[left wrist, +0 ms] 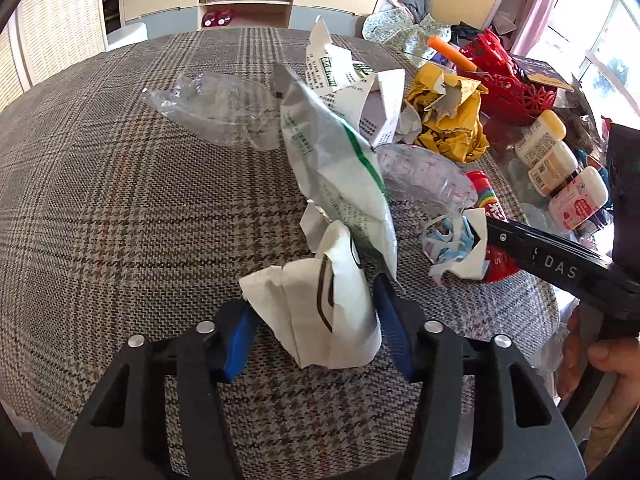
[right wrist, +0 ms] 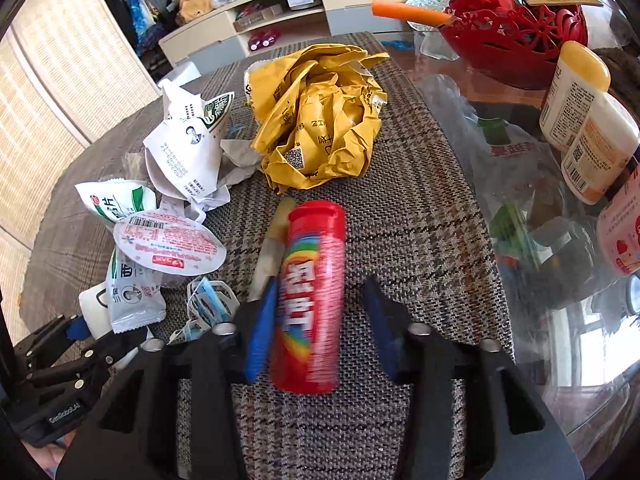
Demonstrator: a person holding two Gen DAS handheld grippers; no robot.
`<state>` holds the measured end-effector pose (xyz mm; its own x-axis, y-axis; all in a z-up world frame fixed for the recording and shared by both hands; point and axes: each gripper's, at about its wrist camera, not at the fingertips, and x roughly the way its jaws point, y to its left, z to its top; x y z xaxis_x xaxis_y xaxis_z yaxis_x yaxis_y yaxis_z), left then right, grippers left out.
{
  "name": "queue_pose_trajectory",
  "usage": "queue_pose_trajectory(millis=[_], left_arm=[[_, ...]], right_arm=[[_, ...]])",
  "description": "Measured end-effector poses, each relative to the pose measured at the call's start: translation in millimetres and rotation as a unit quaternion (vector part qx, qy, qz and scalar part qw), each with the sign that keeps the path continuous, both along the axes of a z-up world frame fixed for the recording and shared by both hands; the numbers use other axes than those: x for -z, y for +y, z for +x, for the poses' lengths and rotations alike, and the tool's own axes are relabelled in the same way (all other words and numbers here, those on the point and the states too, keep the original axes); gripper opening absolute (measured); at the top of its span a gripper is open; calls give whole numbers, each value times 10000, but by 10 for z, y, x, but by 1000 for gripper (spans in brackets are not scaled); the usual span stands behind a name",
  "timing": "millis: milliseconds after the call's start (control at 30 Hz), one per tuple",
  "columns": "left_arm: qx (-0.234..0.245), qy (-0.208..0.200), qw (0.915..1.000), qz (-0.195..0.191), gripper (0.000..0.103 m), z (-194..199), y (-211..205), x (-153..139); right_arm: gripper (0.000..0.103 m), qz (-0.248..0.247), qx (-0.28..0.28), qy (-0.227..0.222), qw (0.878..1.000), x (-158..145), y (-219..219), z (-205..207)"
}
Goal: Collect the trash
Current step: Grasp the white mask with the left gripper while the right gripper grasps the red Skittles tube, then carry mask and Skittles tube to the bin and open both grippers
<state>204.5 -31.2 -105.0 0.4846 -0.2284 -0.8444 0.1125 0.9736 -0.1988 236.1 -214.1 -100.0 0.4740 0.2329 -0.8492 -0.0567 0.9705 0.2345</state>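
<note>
A crumpled white paper cup (left wrist: 328,312) lies on the checked tablecloth (left wrist: 120,200), and my left gripper (left wrist: 312,292) is shut on it, blue pads touching both sides. A white-and-green packet (left wrist: 340,160) leans over the cup. In the right wrist view, a red tube with a rainbow label (right wrist: 312,300) lies between the jaws of my right gripper (right wrist: 322,280). The left pad is against the tube and the right pad stands clear of it, so the gripper is open. A crumpled face mask (right wrist: 208,300) lies just left of the tube.
More litter is spread around: yellow wrapper (right wrist: 320,120), printed paper (right wrist: 188,152), round foil lid (right wrist: 168,244), clear plastic (left wrist: 216,108). A red basket (right wrist: 512,40) and several bottles (right wrist: 580,120) stand on the glass at the right. A hand (left wrist: 600,360) holds the right gripper.
</note>
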Motion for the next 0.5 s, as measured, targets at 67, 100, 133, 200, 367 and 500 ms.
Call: queue_pose_trajectory(millis=[67,100,133,200,367,500], left_arm=[[23,-36,10000,53,45,-22,-21,-27],[35,-60,9999,76,44,-50,-9,-46],[33,-78,9999,94,39,-87,2,-64],[-10,-104,9999,124,37,-142,31,-106],[-102,-274,9994,167,36,-406,113,-337],[-107,-578,9980,244,36,-742,146,-627]], right_arm=[[31,24,-9,-21,10000,-30,-4,-22],[31,7,-27,-62,10000,-55,-6,-46],[31,-7,-38,-107,9999,-85,-10,-73],[31,-28,-31,-203,9998,-169,-25,-147],[31,-157,-108,-448,9988,-472,-11,-408],[31,-152,-165,-766,9968,-752,8,-739]])
